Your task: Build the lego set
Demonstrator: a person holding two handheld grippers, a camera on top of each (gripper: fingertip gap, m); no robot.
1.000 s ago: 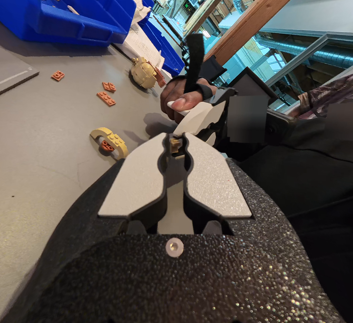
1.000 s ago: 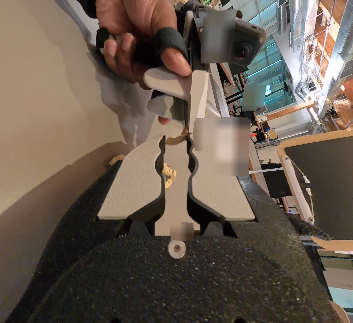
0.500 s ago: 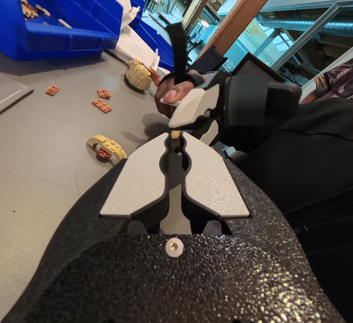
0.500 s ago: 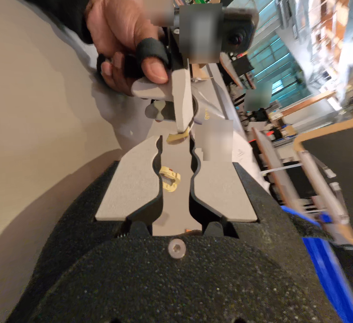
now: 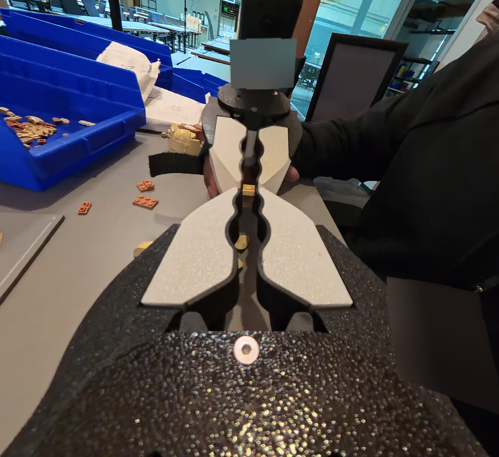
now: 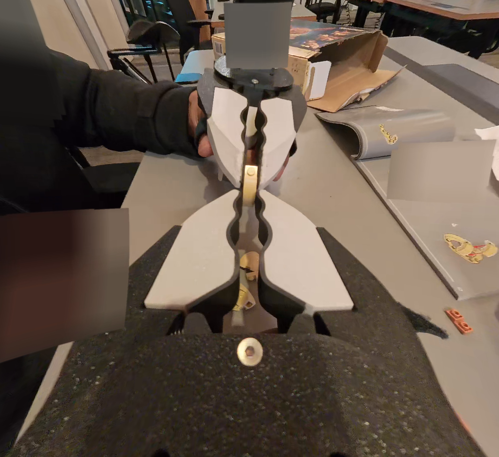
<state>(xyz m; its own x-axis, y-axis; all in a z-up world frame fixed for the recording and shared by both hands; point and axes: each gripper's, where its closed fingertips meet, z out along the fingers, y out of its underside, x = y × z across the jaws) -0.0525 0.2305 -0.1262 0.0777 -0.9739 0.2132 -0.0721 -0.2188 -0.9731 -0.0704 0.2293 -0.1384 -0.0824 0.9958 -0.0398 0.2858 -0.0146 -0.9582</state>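
Tan and small, the lego piece (image 5: 248, 190) sits pinched between the tips of the left claw (image 5: 248, 192), held above the grey worktop (image 5: 81, 268). The right claw (image 5: 249, 174) faces it tip to tip, closed on a curved tan arch piece (image 6: 249, 185).

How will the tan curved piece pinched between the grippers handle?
The tan curved piece looks rigid plastic, so probably stiff. Small and thin, likely very light. Gripped at its ends by left gripper and right gripper, it may pivot.
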